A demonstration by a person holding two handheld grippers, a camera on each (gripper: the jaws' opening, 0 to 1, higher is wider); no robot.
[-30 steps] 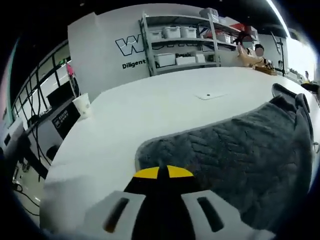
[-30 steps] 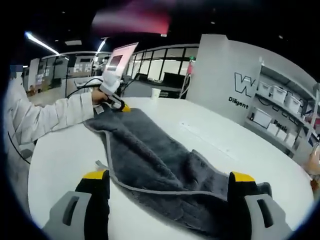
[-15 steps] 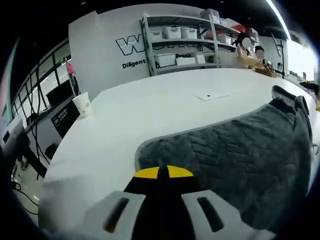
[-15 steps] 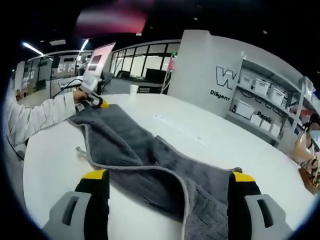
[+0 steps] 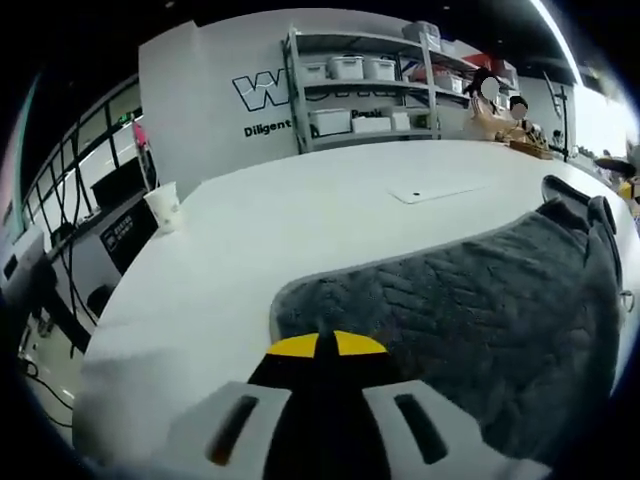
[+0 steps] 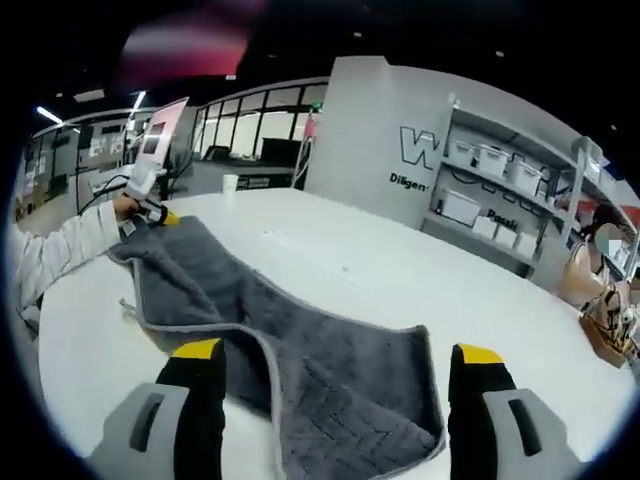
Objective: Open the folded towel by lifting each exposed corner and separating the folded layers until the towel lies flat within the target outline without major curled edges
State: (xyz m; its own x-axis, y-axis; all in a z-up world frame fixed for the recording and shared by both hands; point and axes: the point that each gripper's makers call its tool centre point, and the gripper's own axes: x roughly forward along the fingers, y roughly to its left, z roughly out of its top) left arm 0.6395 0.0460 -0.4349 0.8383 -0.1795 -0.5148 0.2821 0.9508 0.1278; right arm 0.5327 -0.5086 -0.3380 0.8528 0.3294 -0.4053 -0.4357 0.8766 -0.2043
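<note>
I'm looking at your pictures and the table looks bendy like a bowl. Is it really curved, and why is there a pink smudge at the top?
Left gripper view: the fisheye lens bows the white table and shelves; the towel looks sharp. Right gripper view: the same bending; the pink smudge is a soft, blurred glow on the dark ceiling, source unclear; the far left tongs look small and slightly fuzzy.

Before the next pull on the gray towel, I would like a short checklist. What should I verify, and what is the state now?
1. Left tool shut on the towel corner: ok.
2. Right tool open, jaws either side of the towel: ok.
3. Towel lies flat: not ok, a layer is still folded over.
4. Target outline visible on the white table: cannot tell.
5. Paper cup stands apart from the towel: ok.
</note>
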